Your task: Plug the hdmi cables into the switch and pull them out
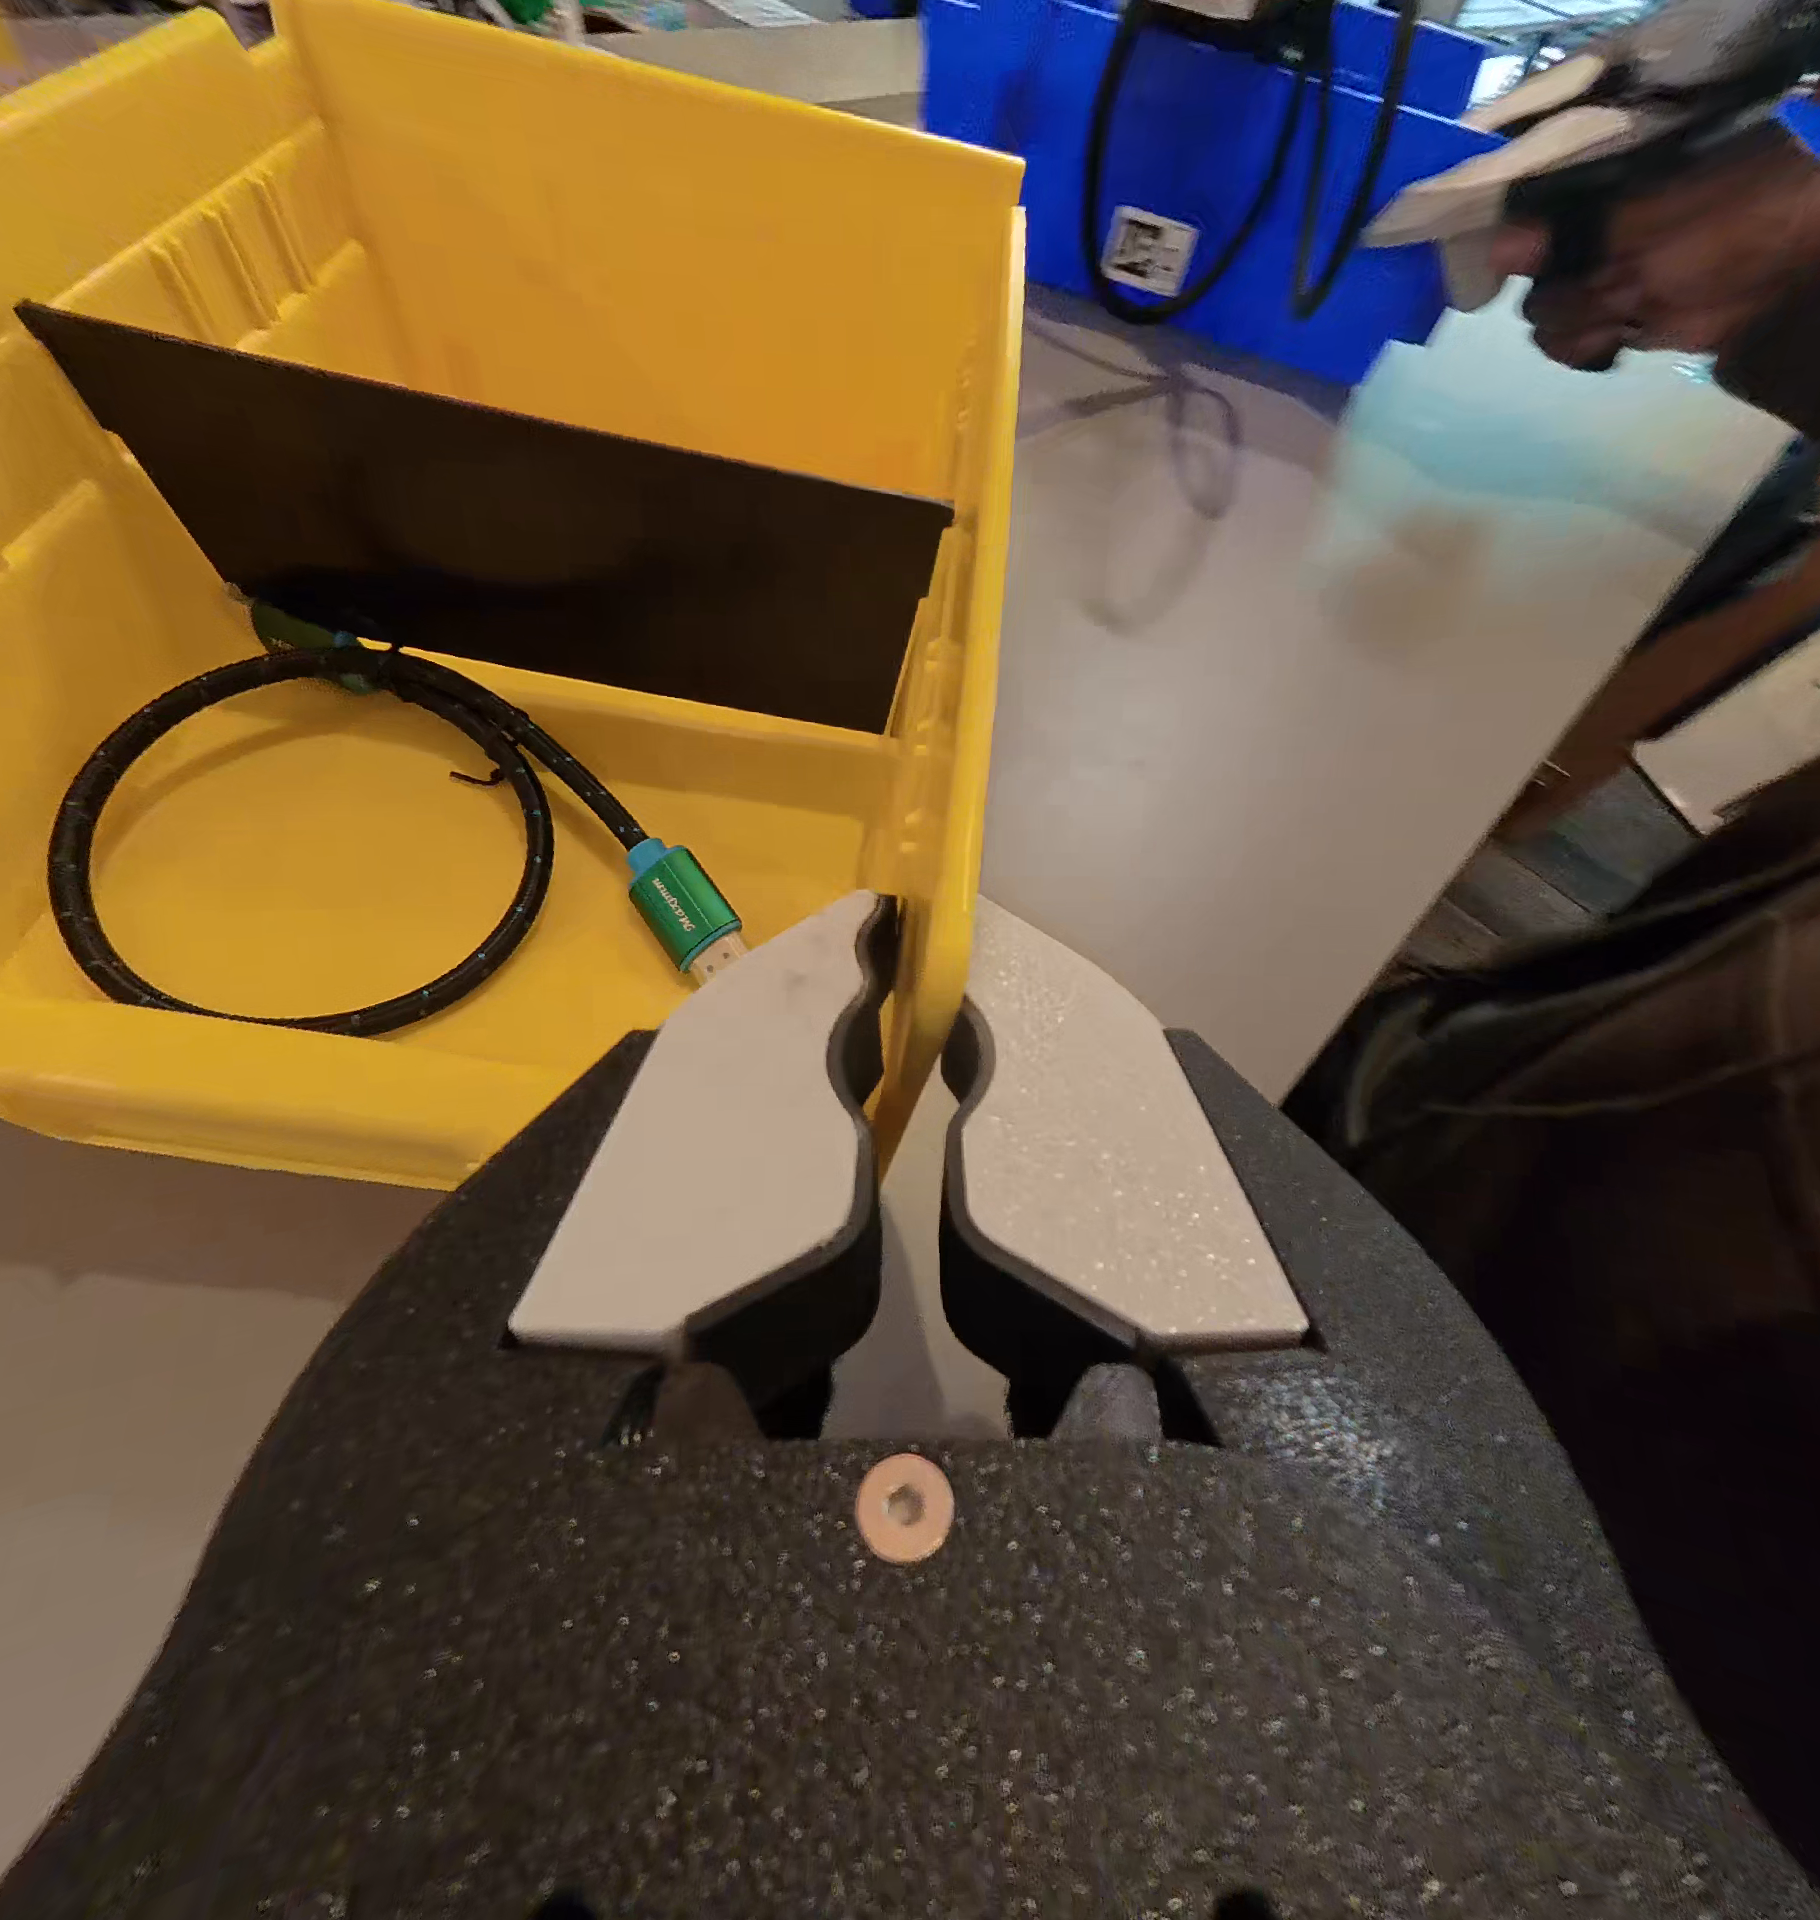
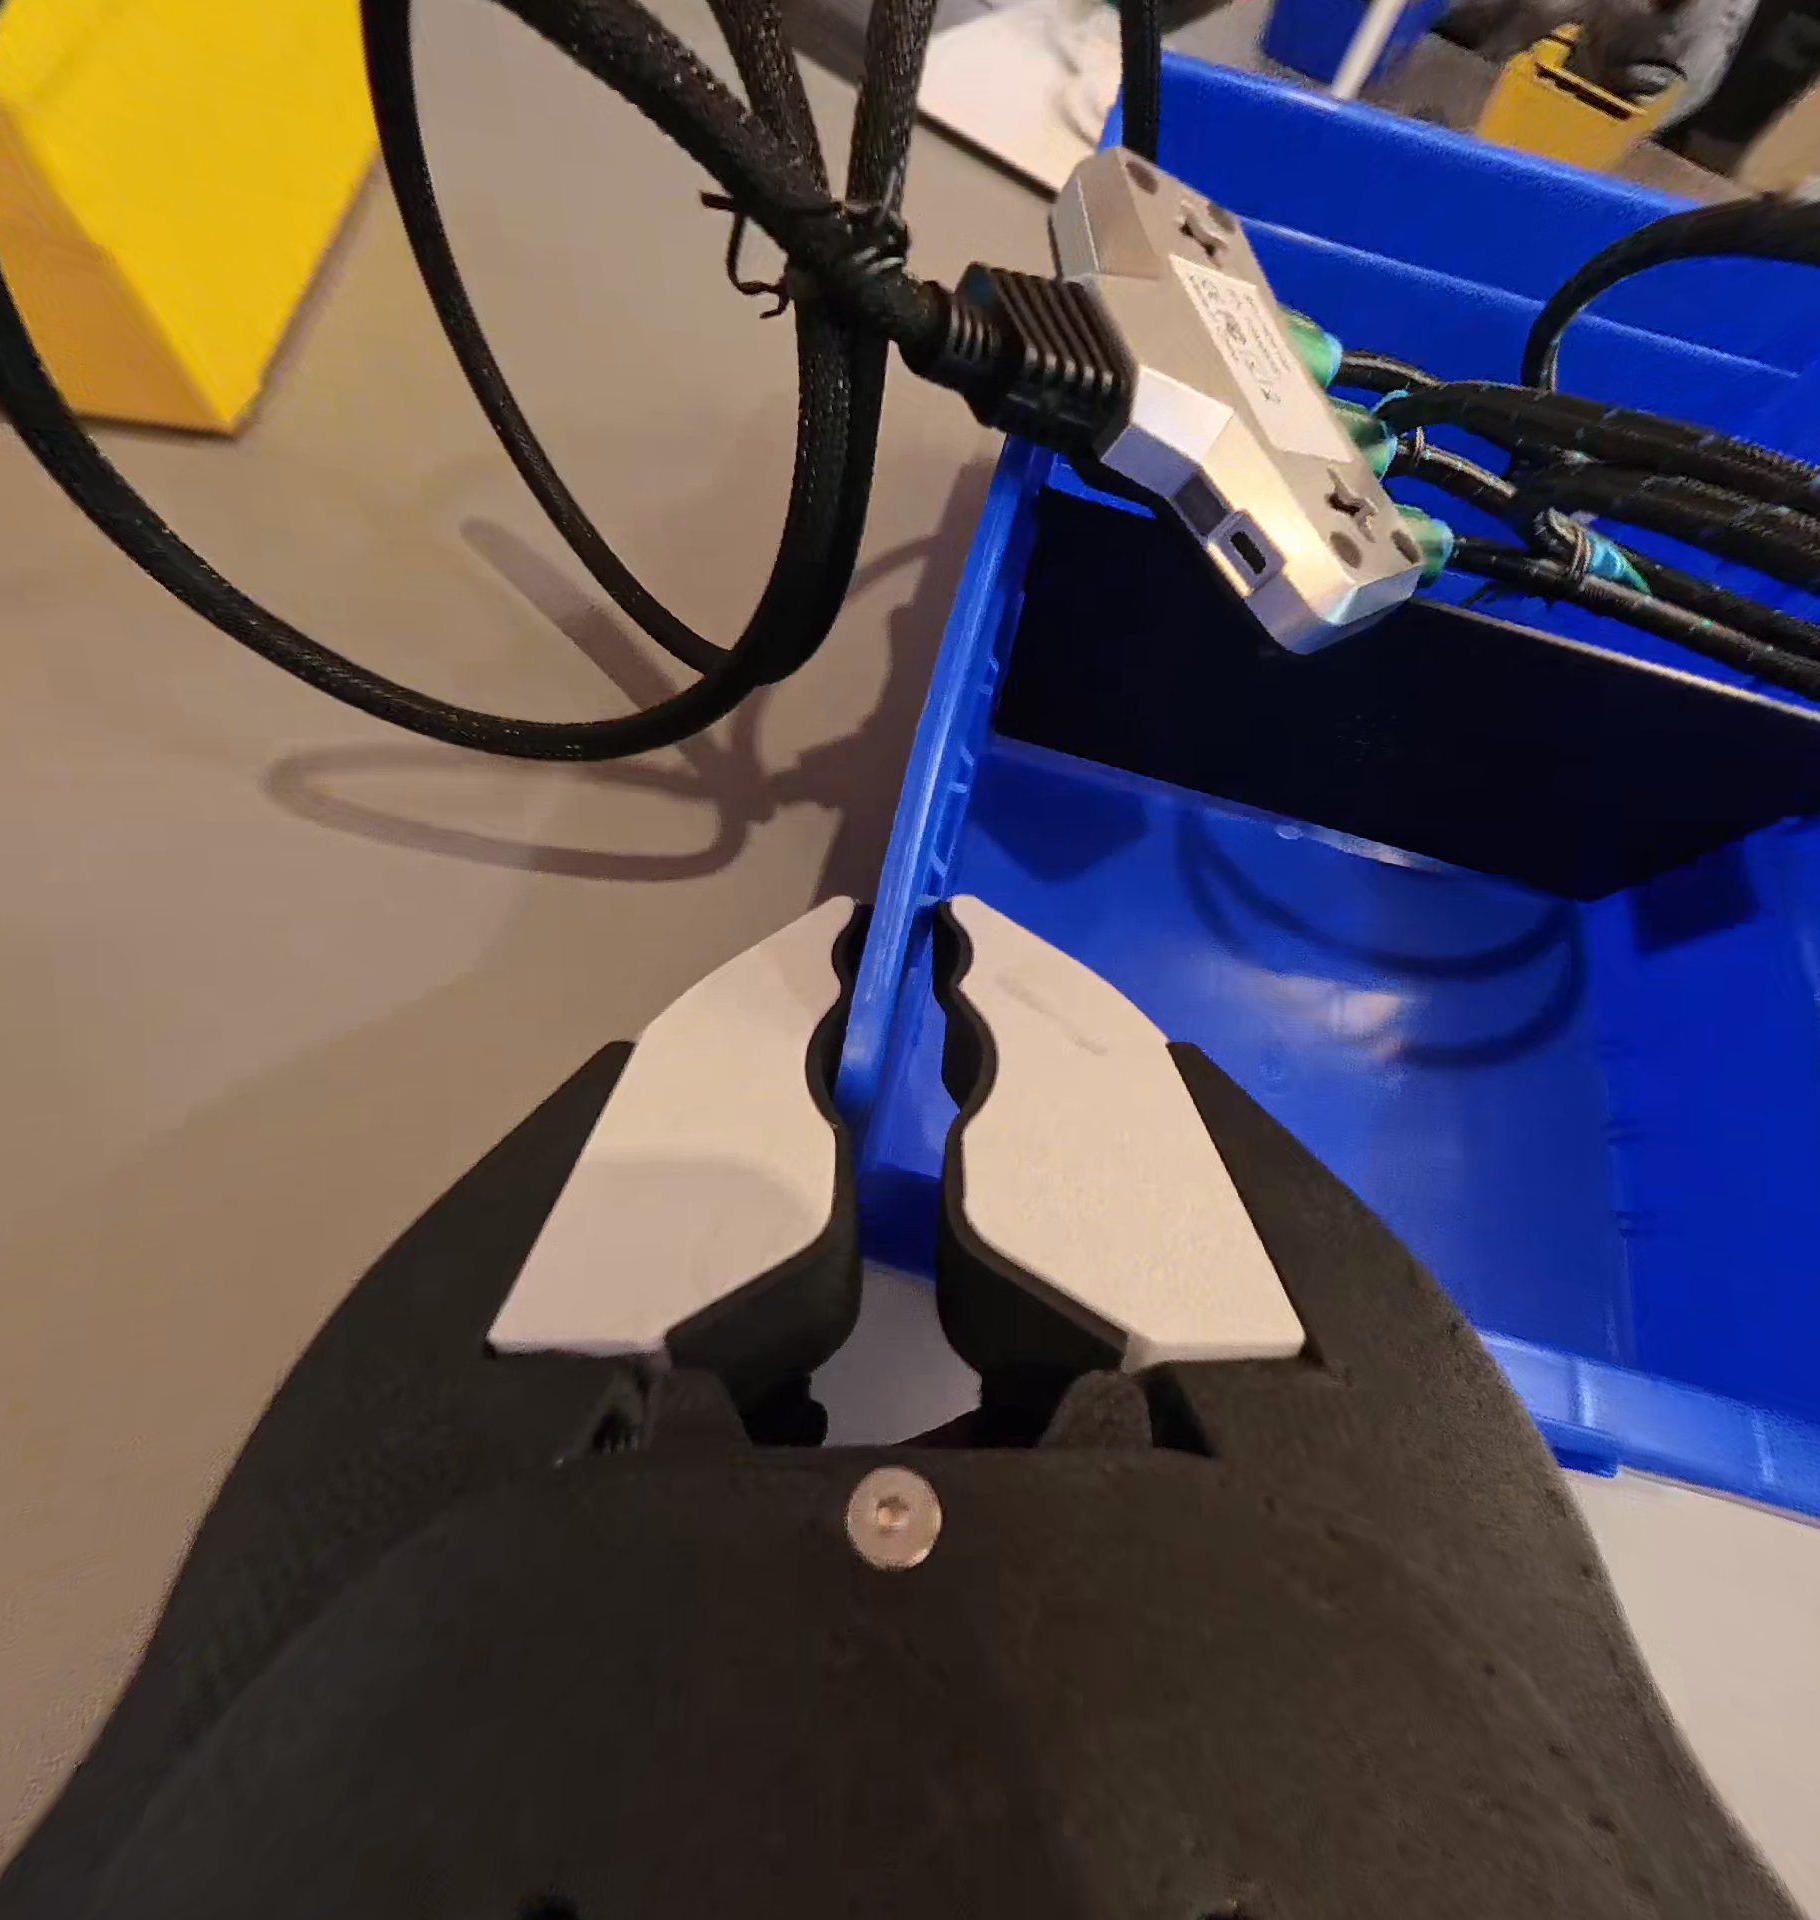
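While your left gripper (image 1: 921,935) clamps the yellow plastic bin's side wall (image 1: 973,727) beside a coiled black braided cable (image 1: 293,831), your right gripper (image 2: 893,925) pinches the blue plastic bin's wall (image 2: 921,831).

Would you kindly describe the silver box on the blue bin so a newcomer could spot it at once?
Start at the blue bin whose side wall the right gripper clamps. Perched on that wall's top edge, above the black divider, sits the silver box. It is the only metallic block there, with braided black cables running from both ends.
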{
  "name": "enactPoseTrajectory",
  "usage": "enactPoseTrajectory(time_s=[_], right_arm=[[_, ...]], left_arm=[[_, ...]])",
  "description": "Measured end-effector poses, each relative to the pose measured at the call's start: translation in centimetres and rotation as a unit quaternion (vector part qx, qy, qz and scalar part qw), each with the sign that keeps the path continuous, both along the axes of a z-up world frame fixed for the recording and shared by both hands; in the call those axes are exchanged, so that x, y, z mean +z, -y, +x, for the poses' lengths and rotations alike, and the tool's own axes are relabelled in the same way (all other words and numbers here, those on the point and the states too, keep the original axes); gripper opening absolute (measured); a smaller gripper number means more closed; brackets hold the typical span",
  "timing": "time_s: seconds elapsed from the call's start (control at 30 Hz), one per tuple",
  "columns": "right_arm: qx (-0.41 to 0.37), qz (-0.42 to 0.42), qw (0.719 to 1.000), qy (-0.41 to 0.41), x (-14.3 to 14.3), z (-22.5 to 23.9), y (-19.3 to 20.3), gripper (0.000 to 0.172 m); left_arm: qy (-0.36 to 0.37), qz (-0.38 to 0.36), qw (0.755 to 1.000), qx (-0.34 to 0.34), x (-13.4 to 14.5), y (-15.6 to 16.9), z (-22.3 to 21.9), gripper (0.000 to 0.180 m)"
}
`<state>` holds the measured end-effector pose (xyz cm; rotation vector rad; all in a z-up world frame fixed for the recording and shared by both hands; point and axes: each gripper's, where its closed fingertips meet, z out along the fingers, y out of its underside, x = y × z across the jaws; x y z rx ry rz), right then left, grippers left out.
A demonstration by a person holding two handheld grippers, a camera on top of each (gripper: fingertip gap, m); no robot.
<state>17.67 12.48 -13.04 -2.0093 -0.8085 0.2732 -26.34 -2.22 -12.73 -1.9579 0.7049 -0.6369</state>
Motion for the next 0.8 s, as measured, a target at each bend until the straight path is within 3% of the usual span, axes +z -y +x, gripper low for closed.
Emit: enactPoseTrajectory(time_s=[0.03,0.23,0.43,0.8], right_arm=[[0.023,-0.003,1.0,-0.001,0.0,-0.8,-0.2,0.01],[0.172,-0.008,0.985,-0.004,0.0,-5.4,-1.8,0.008],[0.316,-0.021,0.949,-0.011,0.0,-7.7,-3.4,0.005],[0.394,-0.086,0.914,-0.031,-0.1,-9.6,-7.6,0.005]], left_arm=[[0.003,-0.005,1.0,-0.02,0.0,0.6,0.5,0.006],[0.019,-0.041,0.992,-0.119,0.0,4.3,2.5,0.007],[0.021,-0.082,0.979,-0.183,-0.1,8.0,2.5,0.008],[0.026,-0.114,0.966,-0.231,0.0,11.8,2.5,0.009]])
